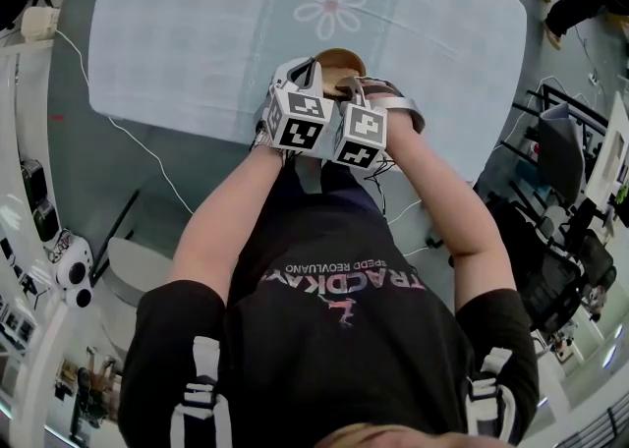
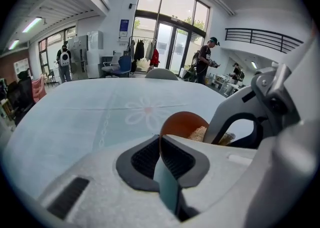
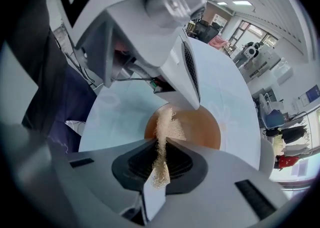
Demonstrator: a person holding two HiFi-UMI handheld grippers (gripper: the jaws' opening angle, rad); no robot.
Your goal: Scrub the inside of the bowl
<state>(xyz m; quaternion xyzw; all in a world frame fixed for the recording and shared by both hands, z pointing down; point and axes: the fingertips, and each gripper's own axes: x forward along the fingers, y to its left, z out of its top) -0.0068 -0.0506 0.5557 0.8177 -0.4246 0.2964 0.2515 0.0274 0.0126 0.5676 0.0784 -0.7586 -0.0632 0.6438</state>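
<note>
A brown bowl (image 1: 339,60) sits on the pale blue tablecloth (image 1: 197,33) near the table's front edge. In the left gripper view my left gripper (image 2: 161,141) is shut on the bowl's rim (image 2: 181,123), with the thin wall pinched between the pads. My right gripper (image 3: 161,144) points steeply down into the bowl (image 3: 202,124). It is shut on a beige fibrous scrubber (image 3: 167,127), whose free end lies against the bowl's inside. The scrubber (image 2: 198,133) also shows inside the bowl beside the right gripper's frame (image 2: 250,117). Both marker cubes hide the jaws in the head view.
A flower print (image 1: 331,4) marks the cloth beyond the bowl. The person's torso stands right at the table's front edge. Chairs and equipment (image 1: 560,240) crowd the floor to the right. Other people (image 2: 205,59) stand far across the room.
</note>
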